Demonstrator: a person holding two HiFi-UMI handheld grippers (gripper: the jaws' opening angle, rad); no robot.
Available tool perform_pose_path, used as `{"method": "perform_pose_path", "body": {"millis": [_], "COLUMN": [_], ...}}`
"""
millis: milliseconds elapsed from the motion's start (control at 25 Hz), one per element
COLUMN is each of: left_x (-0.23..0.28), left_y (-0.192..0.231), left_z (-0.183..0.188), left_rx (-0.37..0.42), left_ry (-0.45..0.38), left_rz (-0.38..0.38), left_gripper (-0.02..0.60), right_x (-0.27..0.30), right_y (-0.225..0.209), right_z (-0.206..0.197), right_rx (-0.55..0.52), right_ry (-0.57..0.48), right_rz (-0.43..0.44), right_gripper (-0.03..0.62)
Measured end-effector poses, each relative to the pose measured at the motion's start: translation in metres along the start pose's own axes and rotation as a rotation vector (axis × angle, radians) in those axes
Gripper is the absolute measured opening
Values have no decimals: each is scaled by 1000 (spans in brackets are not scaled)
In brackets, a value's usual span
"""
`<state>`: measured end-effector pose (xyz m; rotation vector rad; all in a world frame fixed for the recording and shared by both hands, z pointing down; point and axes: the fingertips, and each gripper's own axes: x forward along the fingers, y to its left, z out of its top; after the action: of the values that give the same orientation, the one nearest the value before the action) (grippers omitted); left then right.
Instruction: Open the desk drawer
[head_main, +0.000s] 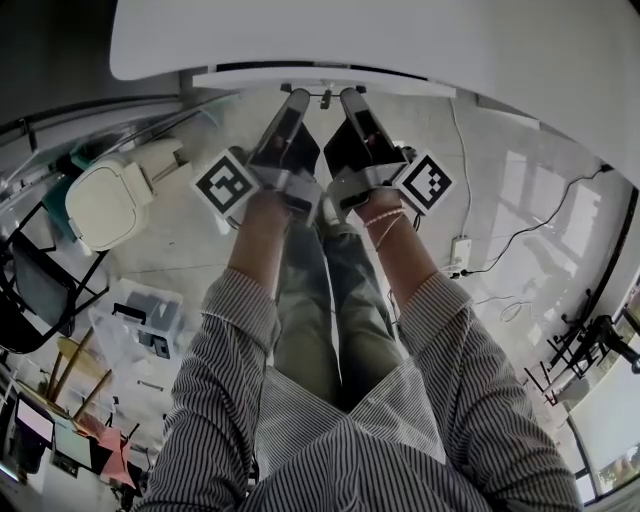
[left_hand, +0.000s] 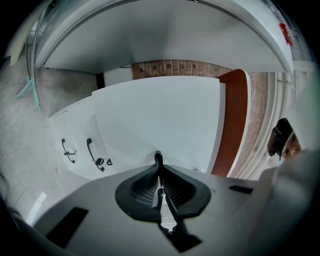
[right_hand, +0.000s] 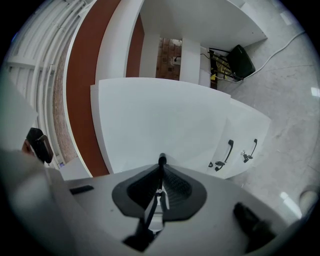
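Presently left gripper and right gripper jaws sit pressed together, drawer handles off aside.

Office-type workroom. White table, drawer unit with black handles, monitors lower left, black chair, power strip and cables on pale polished floor; brick wall behind.

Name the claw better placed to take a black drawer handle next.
Right, only nominally. Both the left claw and right claw are shut, empty, side by side, and the black handles sit equally off-axis in each gripper view. Either must open and swing over.
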<state>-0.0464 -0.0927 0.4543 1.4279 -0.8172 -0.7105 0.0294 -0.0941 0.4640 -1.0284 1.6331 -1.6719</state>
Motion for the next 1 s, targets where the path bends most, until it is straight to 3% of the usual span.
{"method": "perform_pose_path", "body": {"millis": [360, 640, 1000], "left_x": [-14, -55, -58], "left_y": [15, 4, 9], "left_z": [-8, -33, -34], "left_rx": [-12, -7, -14], "left_ry": [-10, -17, -40], "left_rz": [47, 51, 56], "left_gripper": [37, 37, 37], "right_x": [-10, -50, -52], "right_y": [-10, -1, -5], "right_z": [-9, -34, -36], "right_rx": [23, 30, 24], "right_ry": [13, 22, 24], "right_rz": [-9, 0, 0], "right_gripper": [34, 34, 34]}}
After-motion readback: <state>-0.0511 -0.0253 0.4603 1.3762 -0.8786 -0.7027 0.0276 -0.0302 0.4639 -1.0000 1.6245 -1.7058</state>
